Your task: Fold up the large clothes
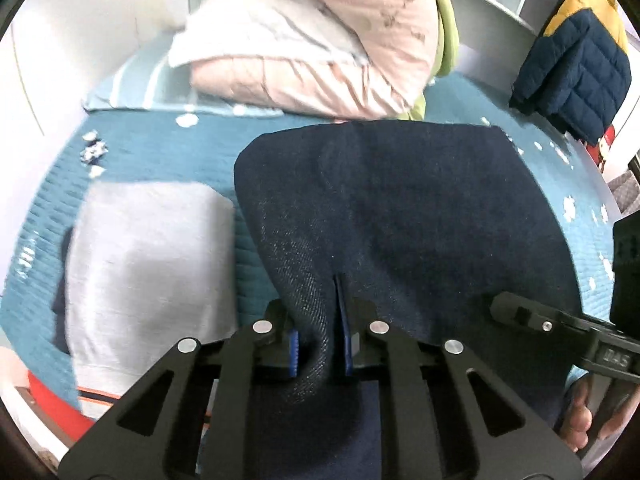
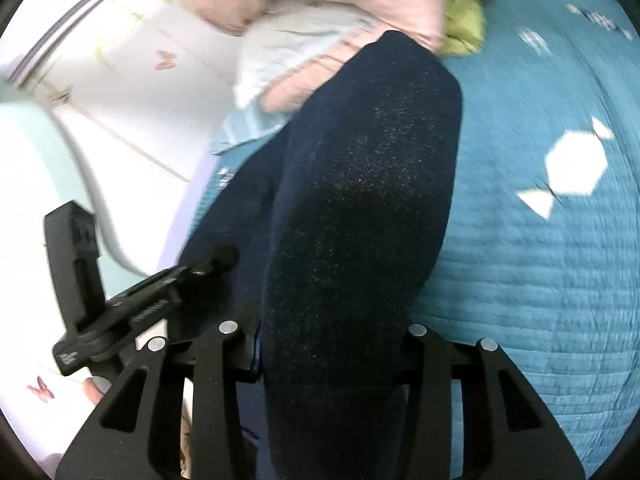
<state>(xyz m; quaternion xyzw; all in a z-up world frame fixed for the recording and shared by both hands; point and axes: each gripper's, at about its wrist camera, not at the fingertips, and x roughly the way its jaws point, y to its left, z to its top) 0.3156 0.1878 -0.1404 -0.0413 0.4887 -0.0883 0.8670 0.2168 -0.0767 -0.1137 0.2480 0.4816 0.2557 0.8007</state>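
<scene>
Clamped on a ridge of dark denim garment (image 1: 400, 208) between the blue pads (image 1: 294, 354) of the left gripper (image 1: 320, 354), with most of the cloth spread ahead over the teal quilt (image 1: 168, 152). Seemingly closed on the same denim (image 2: 360, 184) at the right gripper (image 2: 320, 344) too, though buried under the fabric there, so cannot tell for sure. Best done, probably, by lifting both edges level, keeping the cloth taut between the grips, carrying it forward and laying edge on edge before letting go; a sagging middle risks a crooked fold. Counted: one denim piece in hand, one folded grey garment (image 1: 148, 264) to the left of the left gripper, one navy-and-yellow puffer jacket (image 1: 576, 60) far ahead to its right, one pink bedding heap (image 1: 320, 40) straight ahead, two grippers.
</scene>
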